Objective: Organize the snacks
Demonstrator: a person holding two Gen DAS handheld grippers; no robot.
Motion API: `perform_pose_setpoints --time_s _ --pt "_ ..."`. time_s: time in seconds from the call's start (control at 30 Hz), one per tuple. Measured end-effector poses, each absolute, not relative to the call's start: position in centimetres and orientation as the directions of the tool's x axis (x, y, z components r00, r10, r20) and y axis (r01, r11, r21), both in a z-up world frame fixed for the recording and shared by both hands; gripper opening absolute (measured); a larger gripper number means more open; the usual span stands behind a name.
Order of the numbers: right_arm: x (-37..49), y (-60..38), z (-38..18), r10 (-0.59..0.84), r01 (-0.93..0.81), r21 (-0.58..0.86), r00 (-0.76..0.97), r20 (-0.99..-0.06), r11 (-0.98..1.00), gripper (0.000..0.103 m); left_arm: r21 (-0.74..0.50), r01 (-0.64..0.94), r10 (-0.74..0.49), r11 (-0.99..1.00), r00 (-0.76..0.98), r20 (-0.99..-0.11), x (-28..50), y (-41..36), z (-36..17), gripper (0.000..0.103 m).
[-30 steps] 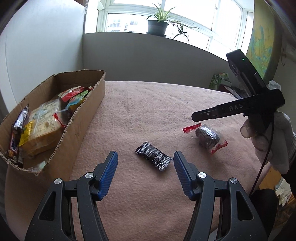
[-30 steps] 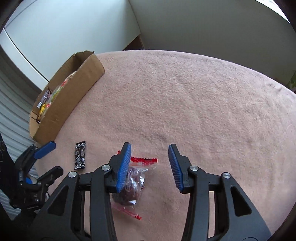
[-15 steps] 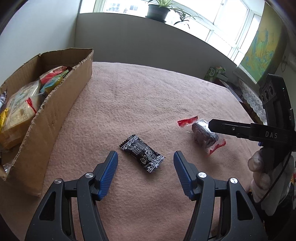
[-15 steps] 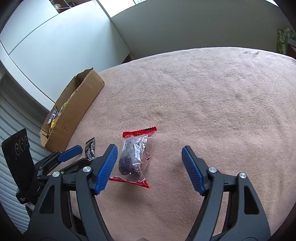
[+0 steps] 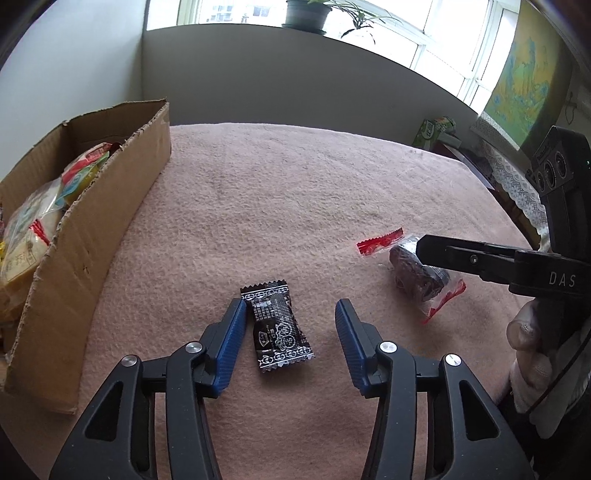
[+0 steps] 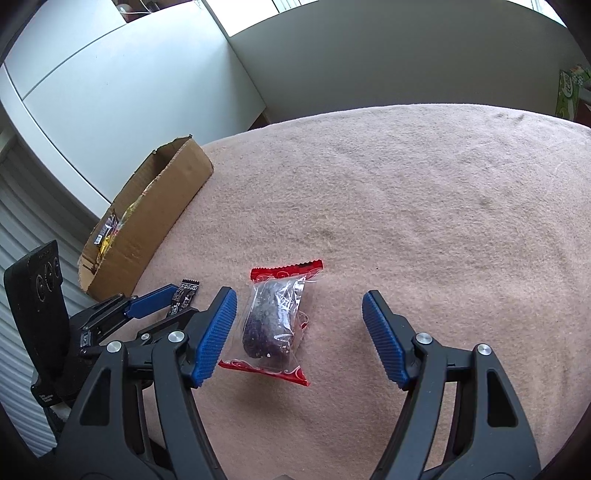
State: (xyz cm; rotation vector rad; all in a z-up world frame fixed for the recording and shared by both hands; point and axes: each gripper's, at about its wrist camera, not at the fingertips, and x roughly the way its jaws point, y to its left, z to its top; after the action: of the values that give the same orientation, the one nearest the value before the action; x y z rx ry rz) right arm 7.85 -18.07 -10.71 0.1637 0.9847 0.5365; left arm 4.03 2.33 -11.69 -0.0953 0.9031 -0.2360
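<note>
A black patterned snack packet (image 5: 276, 326) lies on the pink blanket between the fingers of my open left gripper (image 5: 290, 341), close to the left pad. A clear packet with red ends and a dark snack inside (image 6: 272, 320) lies between the fingers of my open right gripper (image 6: 300, 334), nearer the left pad. The same packet shows in the left wrist view (image 5: 412, 267), partly under the right gripper's finger. A cardboard box (image 5: 92, 236) with several snacks stands at the left edge; it also shows in the right wrist view (image 6: 147, 218).
The pink blanket (image 5: 295, 206) covers the table. A grey wall and a window sill with a potted plant (image 5: 306, 14) lie beyond the far edge. A green carton (image 5: 434, 129) stands off the table's far right.
Both grippers have lowered and moved forward over their packets. The right gripper's fingers have opened wider; the black packet now lies between the left gripper's fingers.
</note>
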Motion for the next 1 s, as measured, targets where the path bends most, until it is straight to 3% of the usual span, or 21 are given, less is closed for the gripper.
perform_pose_setpoints --time_s 0.33,0.53,0.67,1.0 --pt "7.0 -15.6 -11.2 0.417 -0.417 0.227 0.452 -0.788 0.88 0.074 -0.152 0.166 -0.223 0.974 0.609 -0.761 3.4 3.2 -11.9 0.031" --pt "6.8 -14.6 -11.7 0.358 -0.42 0.152 0.47 -0.807 0.895 0.063 -0.109 0.157 -0.184 0.982 0.624 -0.76 2.9 2.9 -11.8 0.027" --pt "6.6 -14.2 -11.8 0.321 -0.415 0.105 0.493 -0.809 0.904 0.047 -0.101 0.157 -0.178 0.982 0.625 -0.76 3.0 2.7 -11.8 0.025" --pt "6.6 -14.9 -11.6 0.336 -0.399 0.131 0.503 -0.796 0.908 0.04 -0.084 0.125 -0.146 0.989 0.657 -0.74 2.7 2.9 -10.8 0.025"
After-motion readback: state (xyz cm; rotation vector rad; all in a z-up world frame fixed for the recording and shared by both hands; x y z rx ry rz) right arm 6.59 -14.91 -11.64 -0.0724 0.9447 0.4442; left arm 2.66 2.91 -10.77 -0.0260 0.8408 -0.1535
